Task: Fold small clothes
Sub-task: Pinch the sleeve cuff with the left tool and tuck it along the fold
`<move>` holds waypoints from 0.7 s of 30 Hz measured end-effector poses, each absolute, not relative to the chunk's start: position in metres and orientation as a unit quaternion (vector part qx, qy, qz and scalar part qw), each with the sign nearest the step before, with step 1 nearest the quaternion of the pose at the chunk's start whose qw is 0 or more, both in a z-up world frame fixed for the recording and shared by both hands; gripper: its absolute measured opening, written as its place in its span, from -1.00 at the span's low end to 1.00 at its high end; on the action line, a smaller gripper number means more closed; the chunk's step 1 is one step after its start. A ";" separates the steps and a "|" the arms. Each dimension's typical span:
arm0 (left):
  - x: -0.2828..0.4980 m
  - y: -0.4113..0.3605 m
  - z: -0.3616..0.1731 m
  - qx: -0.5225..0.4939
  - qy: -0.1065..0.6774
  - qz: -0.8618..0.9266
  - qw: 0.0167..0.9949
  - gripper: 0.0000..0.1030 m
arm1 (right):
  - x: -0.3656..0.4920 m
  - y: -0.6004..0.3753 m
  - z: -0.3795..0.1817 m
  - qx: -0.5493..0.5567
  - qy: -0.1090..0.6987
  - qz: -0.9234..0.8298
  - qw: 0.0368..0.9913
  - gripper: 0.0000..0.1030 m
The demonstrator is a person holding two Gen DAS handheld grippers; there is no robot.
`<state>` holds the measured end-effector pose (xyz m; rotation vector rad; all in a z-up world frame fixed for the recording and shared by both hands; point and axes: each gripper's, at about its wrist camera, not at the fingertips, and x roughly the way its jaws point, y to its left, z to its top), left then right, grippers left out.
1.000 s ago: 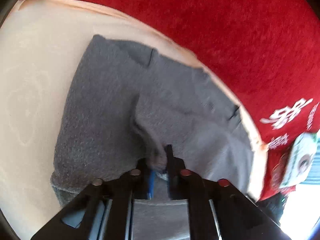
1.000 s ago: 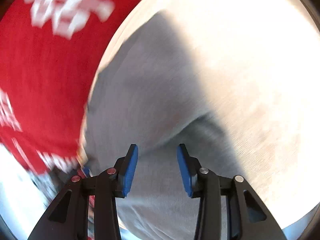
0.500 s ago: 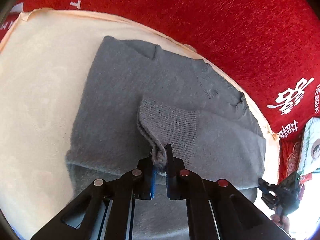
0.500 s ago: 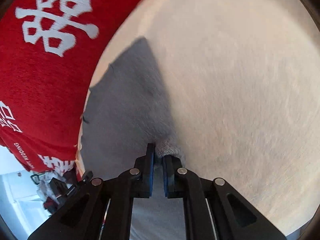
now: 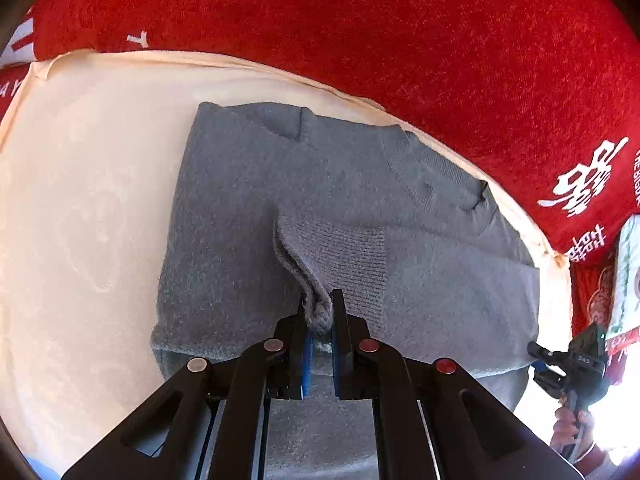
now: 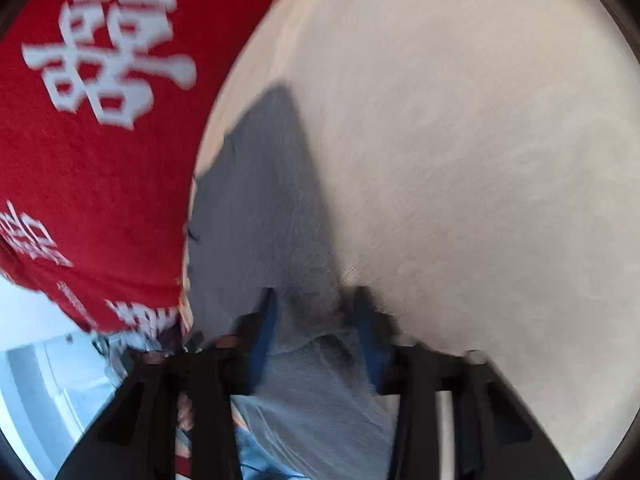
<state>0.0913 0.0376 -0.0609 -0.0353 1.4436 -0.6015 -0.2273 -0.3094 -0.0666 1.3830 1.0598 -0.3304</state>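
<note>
A black two-finger claw (image 5: 320, 316) with blue pads reaches in from below, its jaws pinched tight on a bunched knit cuff (image 5: 318, 314) of a grey sweater (image 5: 240, 216). The sweater lies spread out ahead of the claw on a cream cloth surface (image 5: 80, 200) — the ribbed cuff panel rises from it into the jaws. Beyond the sweater, farther ahead, runs a red fabric (image 5: 360, 32) with white printed characters. Far to the claw's right, a second gripper (image 5: 568, 364) shows, held by a hand (image 5: 570, 420).
</note>
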 end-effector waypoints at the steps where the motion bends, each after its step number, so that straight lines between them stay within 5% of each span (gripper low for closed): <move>1: 0.090 0.037 -0.059 -0.016 0.650 -0.270 0.710 -0.83 | -0.221 -0.309 -0.058 0.579 0.472 -0.153 0.647 -0.69; 13: 0.076 0.053 -0.057 0.051 0.639 -0.226 0.733 -0.82 | -0.179 -0.294 -0.048 0.475 0.532 -0.182 0.677 -0.70; 21: 0.074 0.072 -0.045 0.102 0.637 -0.175 0.744 -0.81 | -0.195 -0.287 -0.026 0.424 0.564 -0.216 0.675 -0.26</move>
